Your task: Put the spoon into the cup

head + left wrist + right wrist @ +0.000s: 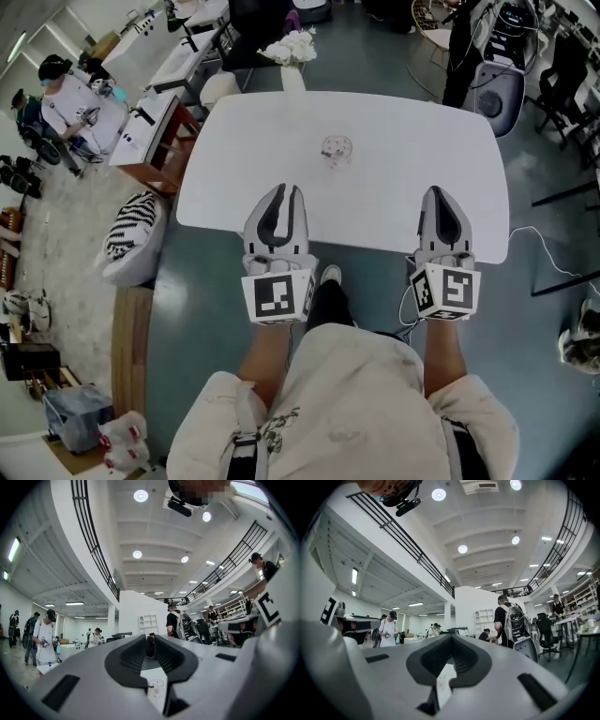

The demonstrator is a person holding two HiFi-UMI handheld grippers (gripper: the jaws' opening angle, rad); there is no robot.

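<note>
Farther out, cup [336, 150] stands between left tool [286, 191] and right tool [441, 193].

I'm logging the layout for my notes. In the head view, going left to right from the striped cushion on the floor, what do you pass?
striped cushion → left hand-held gripper → clear cup → right hand-held gripper

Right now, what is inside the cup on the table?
From the head view, the clear cup stands open-topped on the white table. Something small shows through the glass near its bottom. It is too small and blurred to tell whether this is the spoon. Nothing covers the cup.
</note>
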